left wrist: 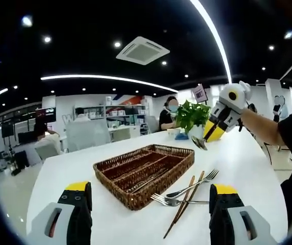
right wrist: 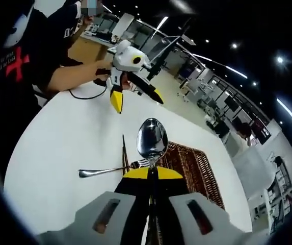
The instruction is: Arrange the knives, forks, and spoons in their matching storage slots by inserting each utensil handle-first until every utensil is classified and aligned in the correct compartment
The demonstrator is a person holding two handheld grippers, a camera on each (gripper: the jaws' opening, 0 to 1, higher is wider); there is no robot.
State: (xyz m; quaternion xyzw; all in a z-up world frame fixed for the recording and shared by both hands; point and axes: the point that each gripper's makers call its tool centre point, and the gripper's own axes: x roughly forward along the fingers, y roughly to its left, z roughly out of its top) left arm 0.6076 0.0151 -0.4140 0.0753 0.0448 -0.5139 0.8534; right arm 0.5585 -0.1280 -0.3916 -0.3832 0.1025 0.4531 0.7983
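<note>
Right hand-held gripper [right wrist: 151, 176] clamps spoon [right wrist: 152, 139] above basket [right wrist: 199, 171].

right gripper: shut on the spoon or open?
Shut on the spoon. In the right gripper view the right gripper has its jaws closed together, with the spoon's bowl sticking up past the yellow tips, held above the table.
</note>
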